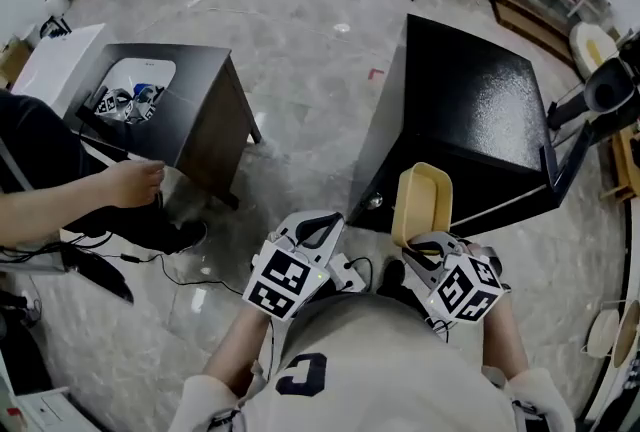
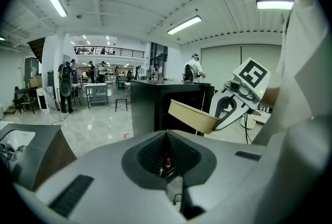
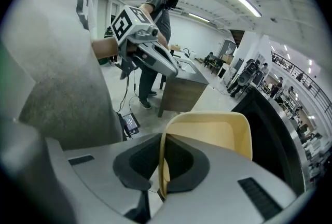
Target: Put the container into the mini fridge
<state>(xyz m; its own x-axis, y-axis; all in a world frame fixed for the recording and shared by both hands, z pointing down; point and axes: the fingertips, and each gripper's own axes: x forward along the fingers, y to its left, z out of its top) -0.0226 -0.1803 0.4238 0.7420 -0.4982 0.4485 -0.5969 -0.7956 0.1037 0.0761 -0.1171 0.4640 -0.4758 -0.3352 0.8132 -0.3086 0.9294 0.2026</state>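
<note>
Head view: a dark table (image 1: pixel 200 120) and a bystander's hand (image 1: pixel 130 183) are seen left of the mini fridge (image 1: pixel 470 110); the yellow container (image 1: pixel 422 203) is held upright before it. Left gripper view: the left gripper (image 2: pixel 166 140) is seen with jaws closed together. Right gripper view: the right gripper (image 3: pixel 162 158) is clamped on the container's wall (its hollow bare).

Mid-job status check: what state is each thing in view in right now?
container: held by its rim, tipped up on edge, not yet in the mini fridge.
right gripper: jaws shut on the container's rim.
left gripper: jaws shut, nothing between them.
mini fridge: upright; door state unclear from these views.
</note>
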